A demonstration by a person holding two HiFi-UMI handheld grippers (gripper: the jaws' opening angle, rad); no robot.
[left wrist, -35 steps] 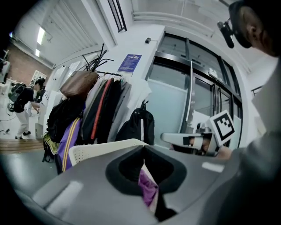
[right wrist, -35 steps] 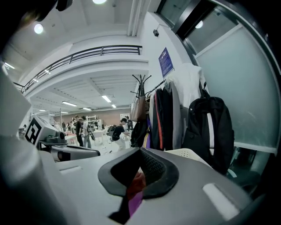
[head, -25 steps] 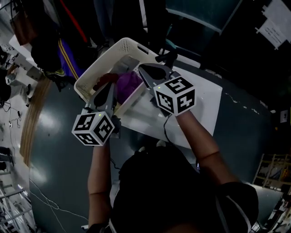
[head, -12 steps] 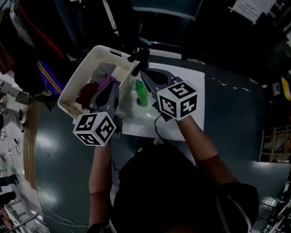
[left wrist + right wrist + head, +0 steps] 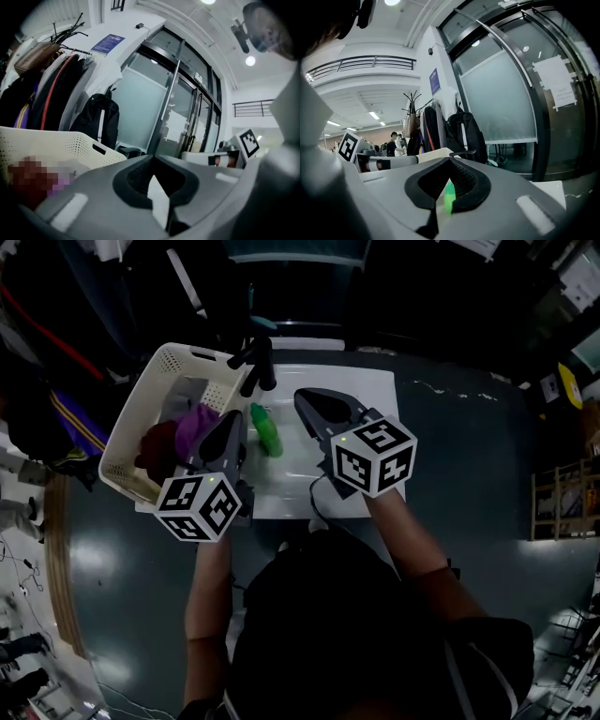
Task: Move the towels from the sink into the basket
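while both tools hang over the near half of the white sink [image 5: 375, 390], one green towel [image 5: 265, 429] lies bunched in the basin, just below the black faucet [image 5: 255, 360] in the head view. the left tool [image 5: 232, 420] points up the picture along the sink's left edge, its tip just beside the green towel and next to the basket [image 5: 131, 427]. in the left gripper view its jaws are together at the tip [image 5: 152, 158], with nothing clamped; only a pale sliver shows through the leaf-shaped gap behind the tip. the right tool [image 5: 302, 396] sits to the right of the green towel, apart from it, over the basin. in the right gripper view its jaws are likewise closed tip to tip [image 5: 450, 160] and hold nothing; a strip of the green towel [image 5: 449, 197] shows through the gap behind them, lying beyond the tool rather than in it.

the cream perforated basket stands against the sink's left side, tilted in the head view. inside it lie a dark red towel [image 5: 157, 444], a purple towel [image 5: 194, 425] just beside it, and a grey towel [image 5: 187, 395] further in. the marker cube of the left tool [image 5: 199, 507] is below the basket's near corner; the marker cube of the right tool [image 5: 375, 457] is over the sink's near right part.

behind the basket, the left gripper view shows coats on a rack [image 5: 51, 89], a black backpack [image 5: 96, 119] and a glass door [image 5: 154, 108]. the floor [image 5: 469, 474] round the sink is dark and glossy.
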